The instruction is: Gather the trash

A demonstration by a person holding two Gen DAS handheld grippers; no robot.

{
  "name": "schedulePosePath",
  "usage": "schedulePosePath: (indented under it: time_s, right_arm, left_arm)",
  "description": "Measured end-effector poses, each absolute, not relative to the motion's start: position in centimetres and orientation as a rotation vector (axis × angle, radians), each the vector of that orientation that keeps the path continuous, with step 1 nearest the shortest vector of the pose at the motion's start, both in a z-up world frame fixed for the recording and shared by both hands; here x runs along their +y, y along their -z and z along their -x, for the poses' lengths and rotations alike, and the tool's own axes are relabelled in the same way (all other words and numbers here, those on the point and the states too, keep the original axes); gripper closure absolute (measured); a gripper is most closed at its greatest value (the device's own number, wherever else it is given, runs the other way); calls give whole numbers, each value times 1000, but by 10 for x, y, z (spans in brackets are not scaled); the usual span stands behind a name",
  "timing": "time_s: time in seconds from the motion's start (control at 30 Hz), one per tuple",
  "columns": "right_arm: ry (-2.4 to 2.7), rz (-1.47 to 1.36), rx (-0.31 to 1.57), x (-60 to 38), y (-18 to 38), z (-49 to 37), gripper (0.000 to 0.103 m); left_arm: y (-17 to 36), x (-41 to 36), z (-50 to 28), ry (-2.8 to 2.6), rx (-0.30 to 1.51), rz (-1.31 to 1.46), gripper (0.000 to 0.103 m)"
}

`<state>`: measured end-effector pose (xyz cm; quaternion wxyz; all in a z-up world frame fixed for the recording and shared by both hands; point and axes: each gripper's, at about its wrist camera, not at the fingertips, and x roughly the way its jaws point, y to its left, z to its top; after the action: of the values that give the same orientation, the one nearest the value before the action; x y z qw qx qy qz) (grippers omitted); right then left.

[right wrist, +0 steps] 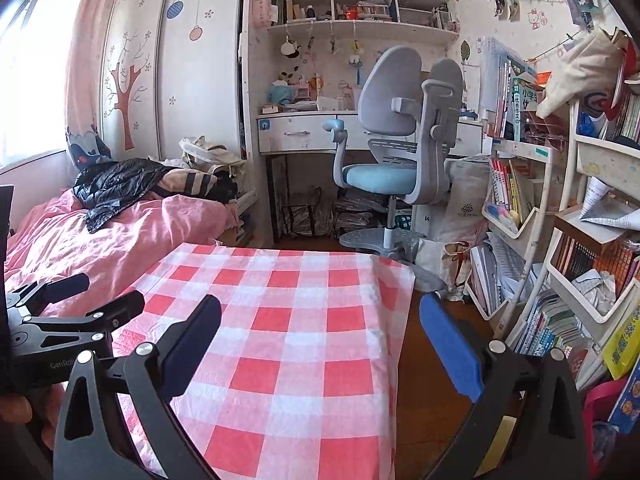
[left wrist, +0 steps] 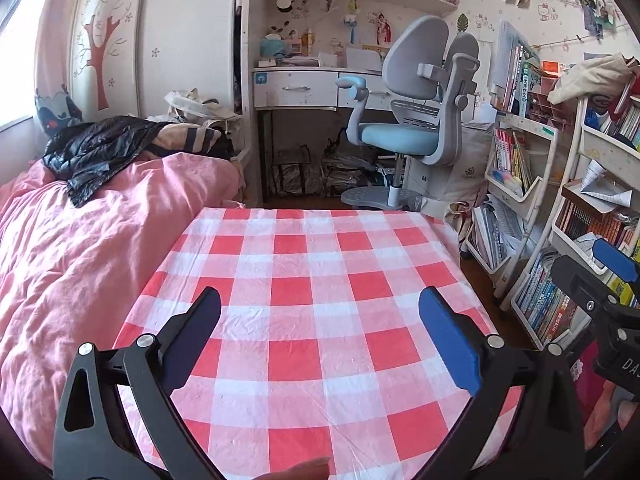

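Trash of the loose kind is nowhere to be seen between or ahead of either pair of fingers; the likeliest task item is the black plastic bag lying crumpled on the pink bed cover, far off to the left and beyond the table's far left corner. The left gripper hangs over the near half of the checked tablecloth with its fingers spread wide and nothing between them. The right gripper is likewise spread wide and empty, over the table's right edge, one finger above the cloth and the other above the wooden floor. The bag sprawls roughly crosswise to both grippers' pointing direction, its length running left to right across the bed. Judging by position, the left gripper is the nearer one, and any reach would have to swing left and forward past the table's left edge.
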<state>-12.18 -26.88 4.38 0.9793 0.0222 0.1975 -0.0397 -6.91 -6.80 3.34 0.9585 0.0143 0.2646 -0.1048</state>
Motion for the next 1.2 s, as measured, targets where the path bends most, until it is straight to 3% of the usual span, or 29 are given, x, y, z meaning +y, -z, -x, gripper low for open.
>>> schedulePosePath:
  time_s: [0.77,1.2]
  right_arm:
    - [55,-16,443,-256,-33,113,8]
    - [31,-22,675,-254,2,68,8]
  left_arm:
    - [-29,-55,66,179,537,3,7]
    - [-19,-45,49,199,616,-16,7]
